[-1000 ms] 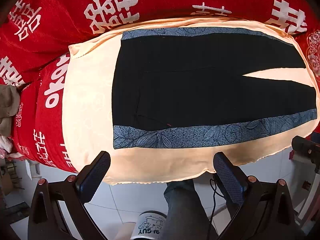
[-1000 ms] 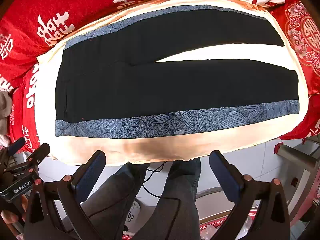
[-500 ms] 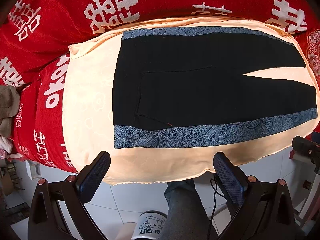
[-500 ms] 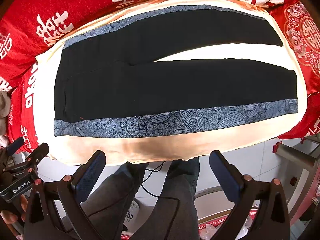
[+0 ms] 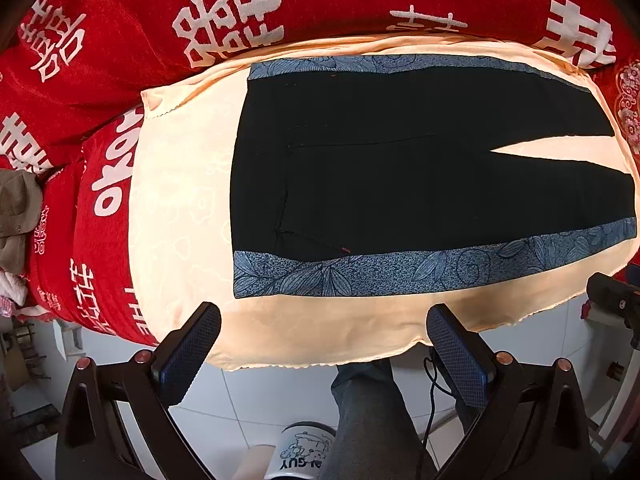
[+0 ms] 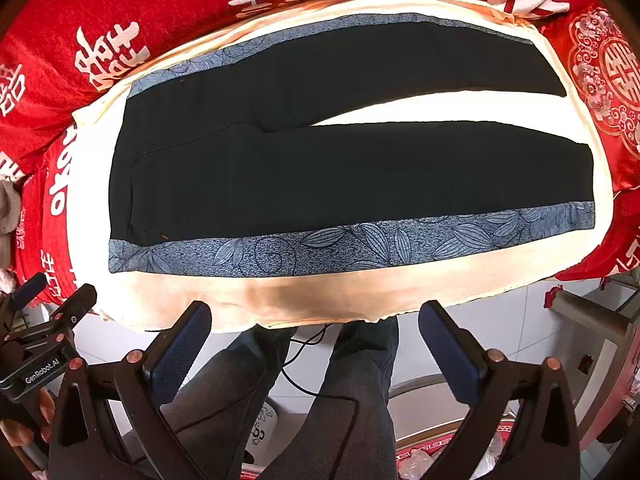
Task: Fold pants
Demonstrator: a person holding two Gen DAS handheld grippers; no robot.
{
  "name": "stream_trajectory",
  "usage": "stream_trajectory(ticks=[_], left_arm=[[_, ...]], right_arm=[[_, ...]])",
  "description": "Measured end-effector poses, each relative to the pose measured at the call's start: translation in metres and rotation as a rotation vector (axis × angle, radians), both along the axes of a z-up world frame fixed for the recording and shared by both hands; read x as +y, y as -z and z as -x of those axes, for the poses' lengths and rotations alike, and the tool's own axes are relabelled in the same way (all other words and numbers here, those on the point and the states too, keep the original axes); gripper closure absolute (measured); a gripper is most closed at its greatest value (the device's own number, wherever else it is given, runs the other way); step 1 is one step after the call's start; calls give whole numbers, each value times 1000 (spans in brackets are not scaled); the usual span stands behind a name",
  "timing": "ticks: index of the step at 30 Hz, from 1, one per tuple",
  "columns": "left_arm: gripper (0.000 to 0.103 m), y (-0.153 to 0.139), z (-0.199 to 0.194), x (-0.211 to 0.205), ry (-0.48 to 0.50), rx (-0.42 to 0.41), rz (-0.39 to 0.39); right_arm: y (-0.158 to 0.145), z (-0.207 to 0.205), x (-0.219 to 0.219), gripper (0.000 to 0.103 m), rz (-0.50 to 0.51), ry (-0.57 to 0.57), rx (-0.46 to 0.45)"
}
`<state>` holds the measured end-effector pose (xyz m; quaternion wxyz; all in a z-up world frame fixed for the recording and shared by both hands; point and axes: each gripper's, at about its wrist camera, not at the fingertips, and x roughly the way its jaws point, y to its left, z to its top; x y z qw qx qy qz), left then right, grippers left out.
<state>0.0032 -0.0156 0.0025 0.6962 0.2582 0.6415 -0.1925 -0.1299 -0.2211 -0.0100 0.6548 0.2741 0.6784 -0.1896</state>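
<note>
Black pants (image 6: 320,168) with blue leaf-patterned side stripes (image 6: 360,244) lie flat on a cream cloth (image 6: 320,296), waist at the left, legs spread to the right. They also show in the left wrist view (image 5: 400,180), waist end nearest. My left gripper (image 5: 323,332) is open and empty, held off the near edge of the cloth below the waist. My right gripper (image 6: 315,328) is open and empty, off the near edge below the legs. The left gripper's body shows at the lower left of the right wrist view (image 6: 44,336).
The cream cloth (image 5: 180,208) lies on a red cover with white characters (image 5: 120,20). The person's grey-trousered legs (image 6: 320,400) and a black cable (image 6: 320,392) are below, over white floor tiles. A white cup (image 5: 304,452) is on the floor. A metal frame (image 6: 592,316) stands at the right.
Both views have shifted very slightly; the pants sit a little further right in the left wrist view. The pants lie as before and both grippers stay open.
</note>
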Motion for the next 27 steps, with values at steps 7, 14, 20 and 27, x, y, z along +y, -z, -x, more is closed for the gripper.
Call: stream_trajectory(ticks=[7,14,20,27], left_arm=[[0,1,2,0,-6,-3,-8],[0,-1,7,-7,-42,-9,-21],[0,-3,22,-17,-125,-23,-34],[0,-2,44,-24,-266,-22,-37]], right_arm=[[-1,0,-1,0,-6,11,-11],[-2,3,-7,0,-18,0,-37],[2,5,-17,0,-40,-69,-34],[6,10,-35,0,-49,-178,-32]])
